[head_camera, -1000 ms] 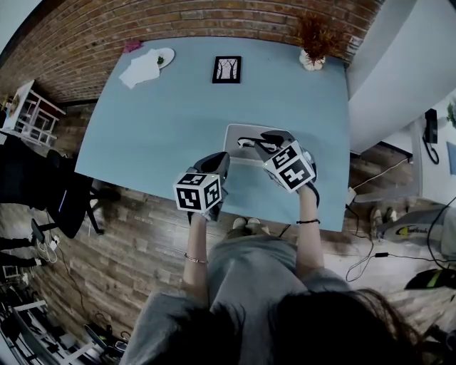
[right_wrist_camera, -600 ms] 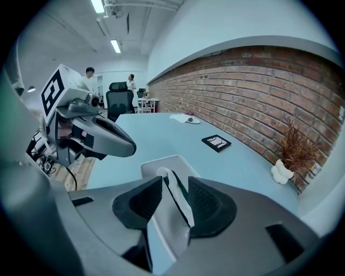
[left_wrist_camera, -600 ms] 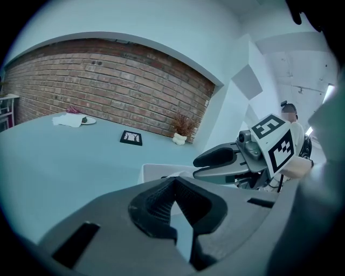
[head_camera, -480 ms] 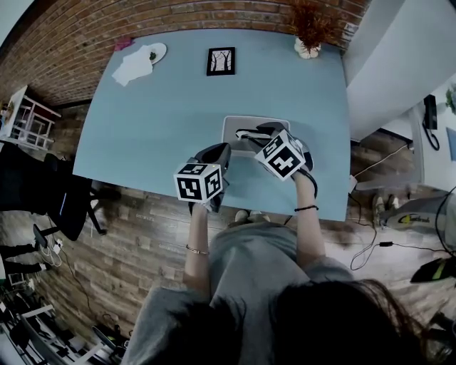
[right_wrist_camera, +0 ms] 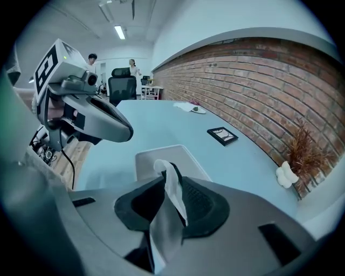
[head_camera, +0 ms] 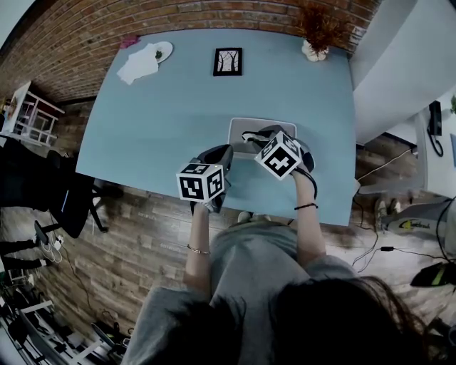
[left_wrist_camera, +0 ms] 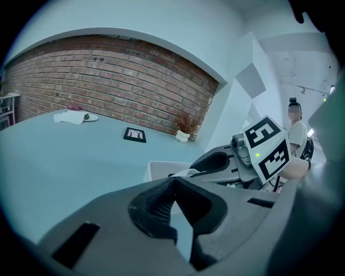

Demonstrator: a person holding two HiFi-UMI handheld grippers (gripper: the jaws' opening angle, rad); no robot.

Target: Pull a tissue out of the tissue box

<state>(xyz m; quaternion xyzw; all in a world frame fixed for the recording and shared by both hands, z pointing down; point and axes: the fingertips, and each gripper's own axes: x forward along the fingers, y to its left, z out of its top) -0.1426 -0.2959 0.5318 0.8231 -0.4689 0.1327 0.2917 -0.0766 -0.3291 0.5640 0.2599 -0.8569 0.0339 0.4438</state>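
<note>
The right claw hangs nose-down over the tissue box. Its jaws are a little apart and have just been closing, with the one raised tissue standing in the gap between them. The pads do not appear to press on it yet. The box lies directly beneath and just ahead of the claw's tips, on the near part of a pale blue table. The left claw, its jaws closed on nothing, hovers just beside the right claw, off the box's side at the table's near edge.

The tissue looks feather-light, soft and limp, and likely to tear if snatched by a corner. The best hold appears to be low on the upright fold, close above the slot, with the pads flat across it. The box itself seems light and may rise or slide with the pull, so a steady, straight lift seems wise.

The count is two claws, one tissue box and one tissue showing. Well beyond the claw, toward the brick wall, stands one small framed picture. One dried plant in a pot is off to the claw's right, and one plate with white paper is far to its left.
</note>
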